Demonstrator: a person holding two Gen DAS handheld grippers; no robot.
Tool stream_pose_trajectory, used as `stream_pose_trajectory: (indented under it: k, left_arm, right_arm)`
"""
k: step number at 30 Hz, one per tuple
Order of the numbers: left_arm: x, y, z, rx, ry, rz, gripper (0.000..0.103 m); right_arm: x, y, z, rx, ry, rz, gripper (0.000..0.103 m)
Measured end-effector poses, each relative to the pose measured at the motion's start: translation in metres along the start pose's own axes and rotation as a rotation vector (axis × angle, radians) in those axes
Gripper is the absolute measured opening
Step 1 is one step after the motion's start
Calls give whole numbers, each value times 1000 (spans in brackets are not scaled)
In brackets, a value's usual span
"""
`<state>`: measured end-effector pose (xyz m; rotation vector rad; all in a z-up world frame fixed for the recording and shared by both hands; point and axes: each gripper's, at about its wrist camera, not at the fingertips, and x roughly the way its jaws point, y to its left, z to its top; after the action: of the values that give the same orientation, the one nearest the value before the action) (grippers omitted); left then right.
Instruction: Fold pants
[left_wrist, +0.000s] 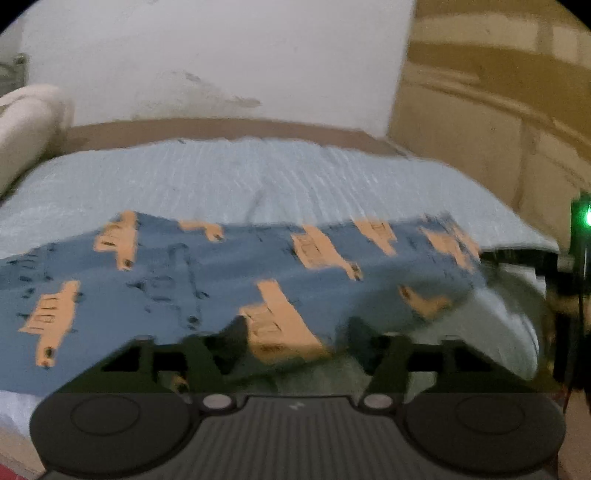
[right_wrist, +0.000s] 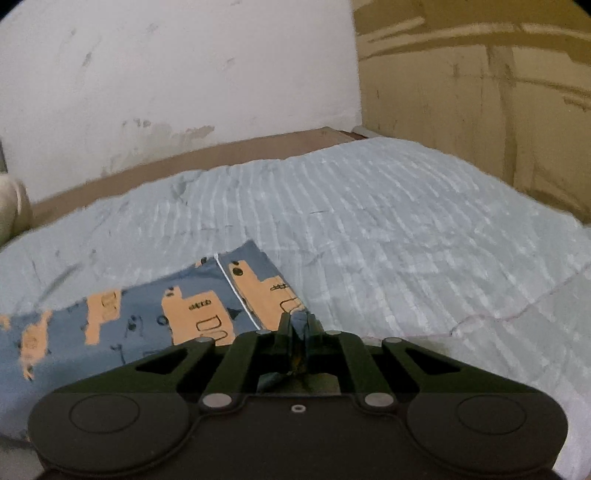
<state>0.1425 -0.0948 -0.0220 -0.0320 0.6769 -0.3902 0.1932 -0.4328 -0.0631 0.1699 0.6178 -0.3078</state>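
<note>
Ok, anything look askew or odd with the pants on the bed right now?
Yes: the pants lie unevenly on the light-blue bedcover. The right gripper is shut on one corner, while the left gripper is open, cloth draped loose between its fingers. No damage visible.

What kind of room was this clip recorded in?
Probably a bedroom: the blue patterned pants lie on a bed with a pale blue ribbed cover, set in a corner between a scuffed white wall and a wooden wardrobe-like panel.

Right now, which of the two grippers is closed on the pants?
The right gripper: its jaws are pinched shut on a corner of the blue pants. The left gripper stands open, the fabric only lying between its fingers.
</note>
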Motion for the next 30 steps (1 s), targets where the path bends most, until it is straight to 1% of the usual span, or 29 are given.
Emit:
stream_pose_trajectory:
  k: [1, 2, 3, 4, 5, 6, 7, 8, 9, 10, 11, 13, 15, 16, 19, 22, 25, 26, 27, 30]
  left_arm:
    - [-4, 3, 2, -12, -17, 14, 71]
    - [-7, 6, 4, -23, -29, 26, 75]
    - [-11, 10, 5, -36, -46, 39, 82]
    - [-15, 13, 7, -49, -63, 55, 86]
    - [-20, 18, 9, -63, -85, 75, 91]
    - [-24, 23, 11, -75, -106, 96, 94]
    - [-29, 29, 13, -83, -125, 121, 95]
    - [-32, 34, 15, -90, -137, 144, 98]
    - [-36, 41, 16, -100, -147, 177, 99]
    - [-39, 49, 18, -109, -153, 210, 99]
    - [-42, 56, 19, -114, -158, 234, 100]
    - [-51, 76, 20, -137, -171, 304, 101]
    - [-60, 98, 18, -168, -179, 369, 102]
    - [-64, 111, 16, -188, -179, 404, 102]
    - [-72, 152, 11, -248, -164, 515, 102]
    - [-68, 186, 9, -246, -128, 594, 102]
    - [-55, 209, 12, -221, -57, 650, 102]
    - [-52, 213, 13, -215, -40, 658, 102]
    - [-50, 213, 15, -205, -36, 656, 102]
    - [-45, 200, 25, -145, -63, 607, 102]
  right_arm:
    - [2, 1, 0, -17, -1, -6, 6]
    - [4, 2, 1, -25, 1, -12, 6]
    - [4, 3, 2, -38, 5, -25, 16]
    - [4, 4, 2, -55, 6, -44, 27]
    - [3, 5, 3, -65, 1, -62, 32]
    - [0, 6, 3, -74, -6, -72, 42]
    - [-3, 7, 3, -79, -11, -73, 58]
    - [-8, 9, 3, -84, -21, -70, 68]
    - [-13, 12, 3, -91, -39, -60, 85]
    - [-20, 16, 2, -99, -66, -40, 93]
    - [-25, 20, 1, -107, -86, -15, 96]
    - [-34, 32, -1, -130, -111, 56, 102]
    - [-39, 47, -3, -149, -120, 136, 102]
    - [-40, 56, -5, -158, -117, 186, 102]
    - [-39, 85, -8, -197, -96, 299, 102]
    - [-34, 116, -12, -262, -78, 379, 102]
    - [-28, 145, -14, -324, -65, 425, 102]
    - [-24, 152, -14, -338, -54, 429, 102]
    - [-20, 157, -15, -353, -42, 425, 102]
    - [-10, 165, -18, -378, -25, 364, 102]
